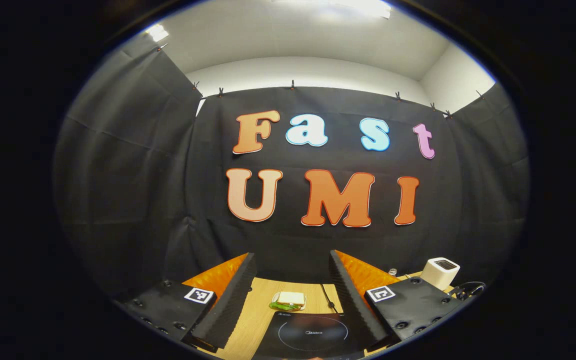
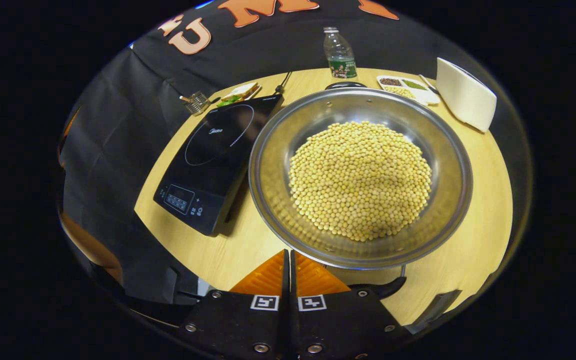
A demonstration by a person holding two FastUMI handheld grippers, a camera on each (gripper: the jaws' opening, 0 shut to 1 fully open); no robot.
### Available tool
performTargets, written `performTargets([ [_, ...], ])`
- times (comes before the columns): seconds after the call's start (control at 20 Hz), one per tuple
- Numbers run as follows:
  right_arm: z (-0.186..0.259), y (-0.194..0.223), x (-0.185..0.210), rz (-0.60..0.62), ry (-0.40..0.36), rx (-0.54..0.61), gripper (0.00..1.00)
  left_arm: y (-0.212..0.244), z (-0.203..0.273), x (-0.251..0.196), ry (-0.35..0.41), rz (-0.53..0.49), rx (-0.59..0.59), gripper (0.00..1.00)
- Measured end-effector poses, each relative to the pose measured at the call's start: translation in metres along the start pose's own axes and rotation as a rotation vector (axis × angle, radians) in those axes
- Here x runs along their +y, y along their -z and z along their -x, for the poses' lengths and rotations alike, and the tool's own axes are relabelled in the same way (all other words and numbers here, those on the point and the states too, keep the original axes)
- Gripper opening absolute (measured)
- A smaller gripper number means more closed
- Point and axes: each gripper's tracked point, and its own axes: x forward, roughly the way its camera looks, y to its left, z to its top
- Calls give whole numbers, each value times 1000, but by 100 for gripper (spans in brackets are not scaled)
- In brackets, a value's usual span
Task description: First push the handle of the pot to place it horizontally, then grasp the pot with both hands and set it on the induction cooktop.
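Pot point(image 2: 360, 175) sits on the wooden table point(image 2: 473, 250), wide steel bowl shape, heaped w/ yellow beans point(image 2: 360, 180); it's just right of the induction cooktop point(image 2: 215, 160), rims near touching but pot's not on it. In the right gripper view my right gripper point(image 2: 288, 260) has its fingers pressed together w/ nothing between them, tips right at the pot's near rim. A dark handle point(image 2: 383, 289) pokes out under that near rim, beside the gripper on its right, lying roughly level; can't tell if the fingers touch it. Far side of the pot I see a 2nd dark handle bit point(image 2: 345, 85), a water bottle point(image 2: 339, 52), a white divided tray point(image 2: 408, 89) w/ small heaps of grains, and a white box-like appliance point(image 2: 465, 100) at far right. Past the cooktop: a sandwich point(image 2: 239, 92) and a small wire item point(image 2: 197, 102) at table edge. In the left gripper view my left gripper point(image 1: 293, 275) is held apart, wide gap, empty, hovering above the cooktop's near end, pointing at the booth wall; sandwich lies beyond the cooktop between the fingers, white appliance off to the right.
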Motion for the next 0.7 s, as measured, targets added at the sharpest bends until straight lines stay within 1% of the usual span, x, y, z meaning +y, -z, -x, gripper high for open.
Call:
performTargets([
  [0.05,2,3,-6,4,14,-1,0,1,-1,-2,5,2,-1,95],
  [0.2,4,7,-22,-31,40,2,0,7,-4,-8,23,7,4,95],
  [0.3,5,7,-36,-49,74,-4,0,13,-7,-10,32,13,18,94],
  [0.4,8,5,-48,-62,105,-15,0,14,-9,-7,31,17,24,93],
  [0.45,9,5,-52,-68,118,-20,0,16,-10,-6,28,18,25,95],
  [0.5,9,4,-56,-76,128,-23,0,16,-12,-5,25,19,26,93],
  [0.55,10,3,-61,-85,138,-25,0,18,-11,-5,25,19,30,93],
  [0.6,11,2,-66,-94,147,-28,0,19,-12,-4,24,20,33,95],
  [0.65,12,3,-72,-103,158,-30,0,19,-12,-5,25,20,34,93],
  [0.7,15,3,-80,-111,171,-33,0,20,-13,-5,22,19,35,95],
])
